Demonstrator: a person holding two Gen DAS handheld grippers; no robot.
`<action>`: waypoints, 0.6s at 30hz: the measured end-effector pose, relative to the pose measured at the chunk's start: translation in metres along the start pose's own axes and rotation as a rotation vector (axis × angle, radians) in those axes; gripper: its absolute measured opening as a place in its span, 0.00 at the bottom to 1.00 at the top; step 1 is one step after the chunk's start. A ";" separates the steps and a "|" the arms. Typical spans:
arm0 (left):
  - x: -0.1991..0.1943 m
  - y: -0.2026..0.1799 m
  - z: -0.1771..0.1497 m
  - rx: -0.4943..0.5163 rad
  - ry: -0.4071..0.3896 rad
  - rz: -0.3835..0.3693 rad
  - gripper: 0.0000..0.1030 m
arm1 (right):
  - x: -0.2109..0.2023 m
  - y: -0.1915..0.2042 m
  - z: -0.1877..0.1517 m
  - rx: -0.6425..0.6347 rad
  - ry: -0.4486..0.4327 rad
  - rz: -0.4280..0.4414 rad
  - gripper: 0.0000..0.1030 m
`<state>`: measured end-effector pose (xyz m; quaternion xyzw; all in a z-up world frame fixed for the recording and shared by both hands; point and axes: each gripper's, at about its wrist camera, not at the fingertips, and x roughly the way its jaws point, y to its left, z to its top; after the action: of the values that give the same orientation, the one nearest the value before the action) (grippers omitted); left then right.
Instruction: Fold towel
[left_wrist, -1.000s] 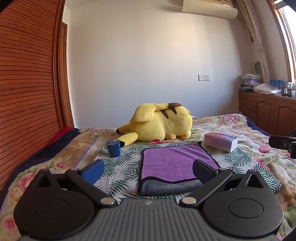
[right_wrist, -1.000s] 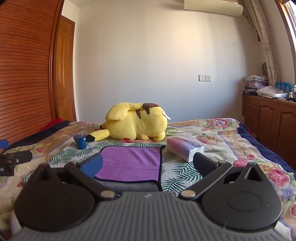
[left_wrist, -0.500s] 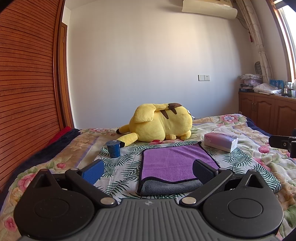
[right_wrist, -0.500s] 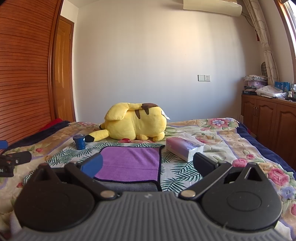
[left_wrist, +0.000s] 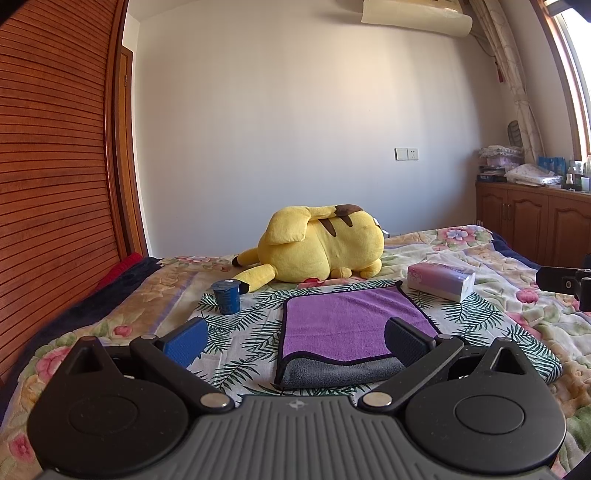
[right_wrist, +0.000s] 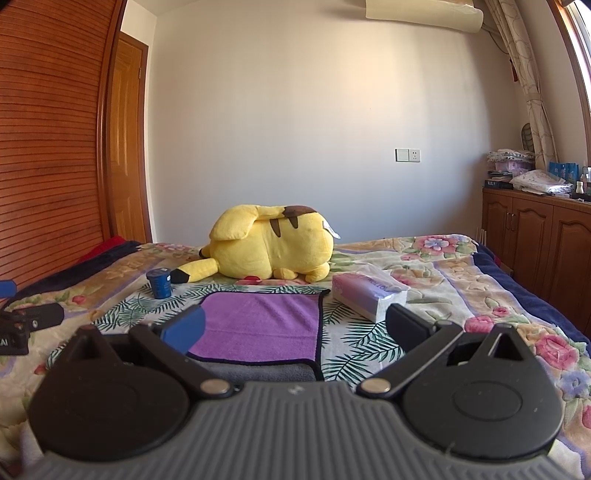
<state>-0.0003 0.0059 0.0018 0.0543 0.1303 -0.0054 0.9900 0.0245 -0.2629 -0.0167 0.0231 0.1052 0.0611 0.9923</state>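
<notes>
Both grippers, left gripper (left_wrist: 293, 334) and right gripper (right_wrist: 293, 326), stand wide and empty before the towel (left_wrist: 351, 325). It appears folded once; next, grasp its near corners.

The towel (left_wrist: 351, 325) lies flat on the bed (left_wrist: 155, 306), folded over on itself so the purple top layer sits on a grey layer that shows along the near edge. A dark trim runs round its edges. It rests square and smooth on the leaf-patterned sheet (right_wrist: 354, 332).
</notes>
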 end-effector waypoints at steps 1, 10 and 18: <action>0.000 0.001 0.000 0.000 0.000 0.000 0.84 | 0.000 0.000 0.000 0.000 0.000 0.000 1.00; 0.000 0.001 0.000 0.002 0.000 0.001 0.84 | 0.000 0.001 0.000 0.000 0.000 0.000 1.00; 0.000 0.000 0.000 0.003 -0.001 0.001 0.84 | 0.000 0.001 0.000 0.001 -0.001 0.000 1.00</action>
<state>-0.0004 0.0055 0.0017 0.0556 0.1300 -0.0050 0.9899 0.0242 -0.2621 -0.0162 0.0235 0.1049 0.0610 0.9923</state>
